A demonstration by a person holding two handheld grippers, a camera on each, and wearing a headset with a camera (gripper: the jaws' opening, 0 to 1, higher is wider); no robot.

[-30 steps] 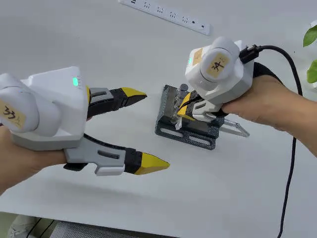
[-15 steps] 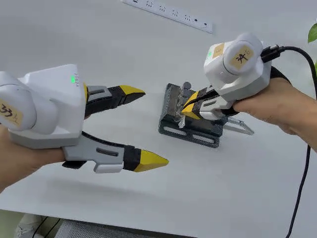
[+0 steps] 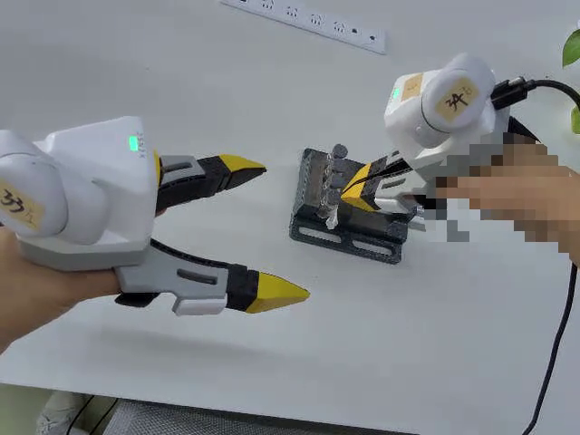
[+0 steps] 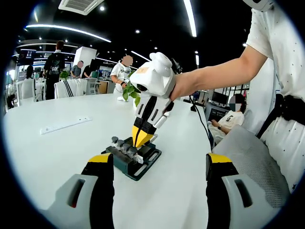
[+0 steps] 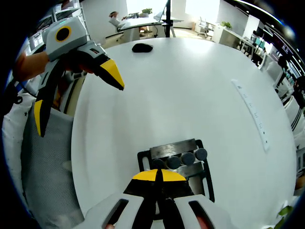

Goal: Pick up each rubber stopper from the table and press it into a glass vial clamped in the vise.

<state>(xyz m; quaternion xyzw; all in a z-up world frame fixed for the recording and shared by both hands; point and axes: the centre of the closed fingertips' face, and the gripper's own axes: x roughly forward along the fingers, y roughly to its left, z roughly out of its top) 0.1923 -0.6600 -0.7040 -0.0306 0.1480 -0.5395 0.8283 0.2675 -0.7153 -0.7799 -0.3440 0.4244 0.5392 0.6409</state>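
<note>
The right gripper (image 3: 347, 198) hangs just over the vise (image 3: 344, 241), fingers pressed together with nothing visible between them. Four dark stoppers (image 5: 187, 159) sit in a row on the vials (image 3: 322, 192) clamped there. The left gripper (image 3: 263, 228), fingers spread wide and empty, hovers over the table (image 3: 181, 72), well apart.

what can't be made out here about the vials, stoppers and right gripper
- Right gripper view: the right gripper, tips together, covers the nearest vial mouth in the vise; whether that vial is plugged is hidden.
- Head view: the same gripper hides part of the vial row; count unclear.
- Head view: power strip cut off by the top edge.
</note>
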